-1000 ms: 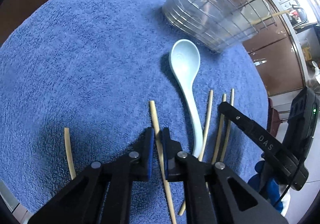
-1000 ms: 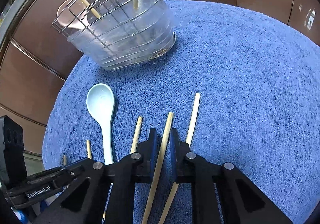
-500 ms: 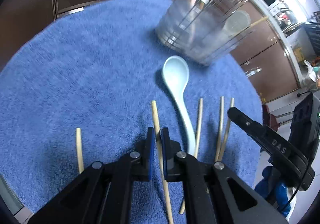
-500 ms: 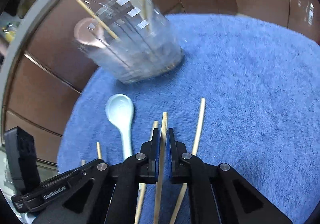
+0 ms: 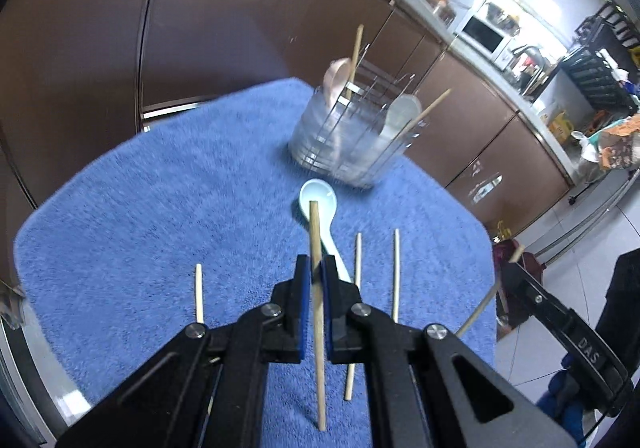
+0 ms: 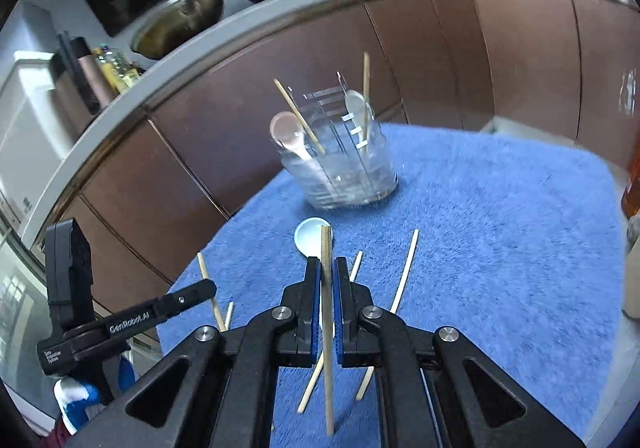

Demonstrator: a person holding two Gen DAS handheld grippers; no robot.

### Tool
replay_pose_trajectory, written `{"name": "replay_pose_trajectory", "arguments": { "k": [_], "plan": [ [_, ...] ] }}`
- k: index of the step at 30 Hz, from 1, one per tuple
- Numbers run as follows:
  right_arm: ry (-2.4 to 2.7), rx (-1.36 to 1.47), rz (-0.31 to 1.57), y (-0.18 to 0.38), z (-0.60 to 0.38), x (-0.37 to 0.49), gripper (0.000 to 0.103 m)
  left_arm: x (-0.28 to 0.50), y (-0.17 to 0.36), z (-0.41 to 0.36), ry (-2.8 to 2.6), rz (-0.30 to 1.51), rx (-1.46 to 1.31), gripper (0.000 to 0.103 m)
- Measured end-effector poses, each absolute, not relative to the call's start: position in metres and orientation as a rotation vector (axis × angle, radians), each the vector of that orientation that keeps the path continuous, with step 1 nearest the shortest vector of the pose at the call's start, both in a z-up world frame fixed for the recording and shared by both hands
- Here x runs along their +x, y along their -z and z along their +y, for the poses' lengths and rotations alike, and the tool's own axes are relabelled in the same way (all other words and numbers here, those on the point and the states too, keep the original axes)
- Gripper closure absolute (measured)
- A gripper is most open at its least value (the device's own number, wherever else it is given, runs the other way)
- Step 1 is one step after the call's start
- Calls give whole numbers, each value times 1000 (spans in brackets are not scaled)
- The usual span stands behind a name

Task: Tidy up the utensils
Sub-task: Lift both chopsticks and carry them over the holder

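Observation:
My left gripper (image 5: 314,268) is shut on a wooden chopstick (image 5: 316,240) and holds it above the blue towel (image 5: 160,207). My right gripper (image 6: 327,268) is shut on another chopstick (image 6: 326,248), also lifted. A pale blue spoon (image 5: 320,199) lies on the towel ahead; it also shows in the right wrist view (image 6: 308,238). Behind it stands the clear utensil holder with a wire rack (image 5: 348,143), (image 6: 344,171), holding two spoons and two chopsticks. Loose chopsticks (image 5: 396,272) (image 5: 198,292) (image 6: 404,276) lie on the towel.
Brown cabinet fronts (image 6: 280,95) rise behind the towel. The right gripper's body (image 5: 560,328) shows at the right of the left wrist view; the left gripper's body (image 6: 120,324) shows at the left of the right wrist view. A countertop with pans (image 6: 180,15) lies beyond.
Both grippers have risen off the towel, each carrying its chopstick, and tilted up so the holder and cabinets now fill the view.

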State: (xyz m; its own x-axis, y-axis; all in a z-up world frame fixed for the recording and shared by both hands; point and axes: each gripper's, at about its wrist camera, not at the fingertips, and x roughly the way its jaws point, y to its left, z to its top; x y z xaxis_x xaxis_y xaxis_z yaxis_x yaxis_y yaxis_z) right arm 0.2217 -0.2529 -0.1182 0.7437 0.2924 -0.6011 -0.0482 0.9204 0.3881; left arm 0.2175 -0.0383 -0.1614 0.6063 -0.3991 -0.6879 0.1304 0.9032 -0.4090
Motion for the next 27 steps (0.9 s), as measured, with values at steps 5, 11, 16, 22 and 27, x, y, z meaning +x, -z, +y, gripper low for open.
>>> {"name": "replay_pose_trajectory", "arguments": {
  "k": [5,11,16,22,27],
  "plan": [
    [-184,329,637,94,-247,190,97,192,137,-33,307,795,-317,98],
    [-181,297,582,72,-238,161,97,167,114,-25,300,726,-316,98],
    [-177,283,542,58,-235,147,97,153,94,-14,301,675,-326,98],
    [-170,274,465,31,-242,155,97,166,66,-9,307,621,-344,98],
    [-178,266,397,7,-242,188,97,198,36,-9,331,558,-359,98]
  ]
}}
